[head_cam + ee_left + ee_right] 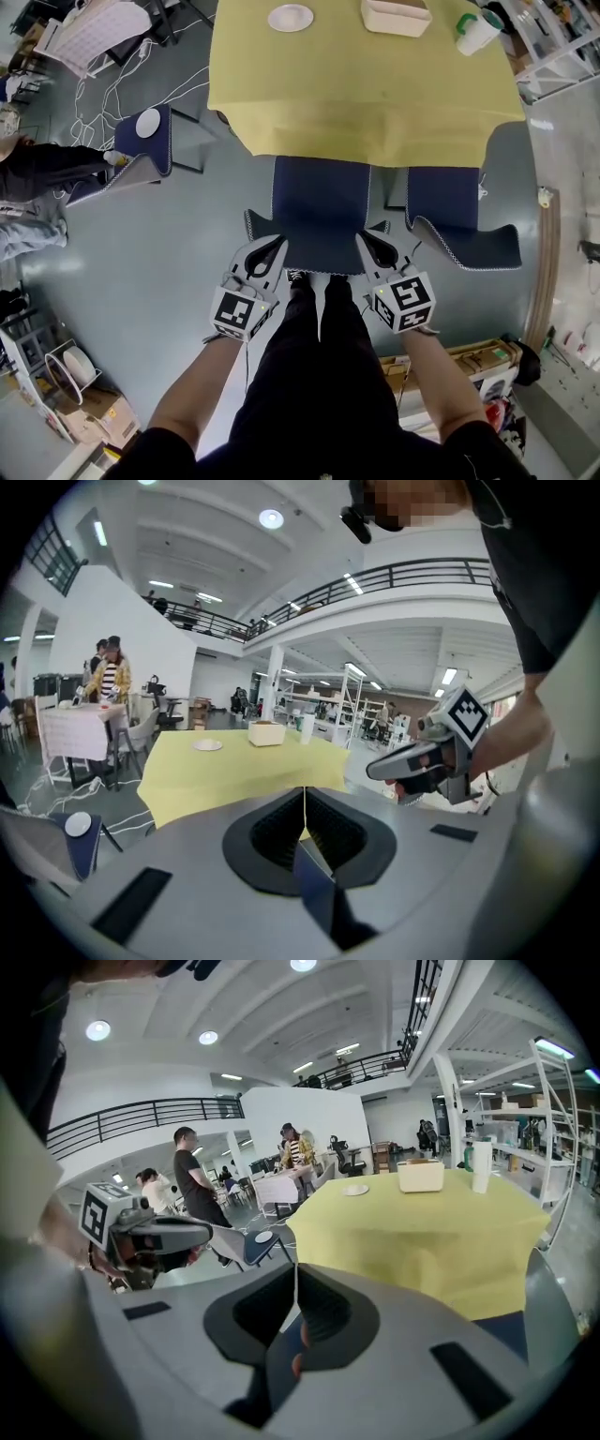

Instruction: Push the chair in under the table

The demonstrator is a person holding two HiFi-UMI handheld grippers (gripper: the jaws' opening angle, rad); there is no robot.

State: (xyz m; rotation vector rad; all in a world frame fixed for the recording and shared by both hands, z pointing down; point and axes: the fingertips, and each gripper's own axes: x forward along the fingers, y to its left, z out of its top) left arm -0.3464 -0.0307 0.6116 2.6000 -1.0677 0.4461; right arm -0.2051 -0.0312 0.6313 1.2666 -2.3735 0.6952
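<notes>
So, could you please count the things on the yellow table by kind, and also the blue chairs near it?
White plate: 1
Beige box: 1
Tall white cup: 1
Blue chairs: 3 (middle, right, left)
Total: 6

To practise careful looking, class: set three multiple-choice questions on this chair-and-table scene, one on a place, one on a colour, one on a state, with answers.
1. The white plate on the tablecloth lies: A left of the beige box; B right of it; C on top of it.
2. The tablecloth is: A white; B yellow; C red.
3. The left gripper and right gripper are: A both open; B both shut; C one open, one shut.
Answers: A, it sits left of the box in the head view; B, the cloth is yellow; B, each gripper view shows jaws together.
</notes>
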